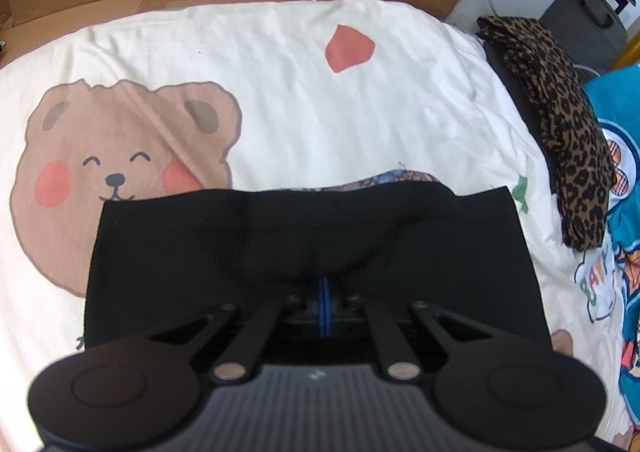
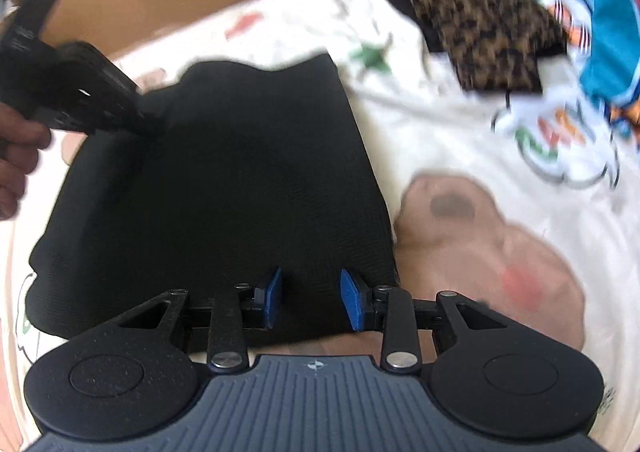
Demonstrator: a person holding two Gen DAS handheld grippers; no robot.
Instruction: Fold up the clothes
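Right gripper (image 2: 310,298) blue pads apart at 6 o'clock edge of black cloth (image 2: 224,180); left gripper (image 2: 146,120) pinching cloth at 10 o'clock; leopard-print garment (image 2: 472,12) at 1 o'clock.

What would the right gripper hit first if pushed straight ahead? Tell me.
Probably the black garment: the open right gripper points across it, blue fingers at its near edge. Height above the fabric is unclear.

Only partly legible coloured letters, seemingly "BABY", printed on the white bedsheet (image 1: 320,100) just beside the teal garment (image 1: 624,212).
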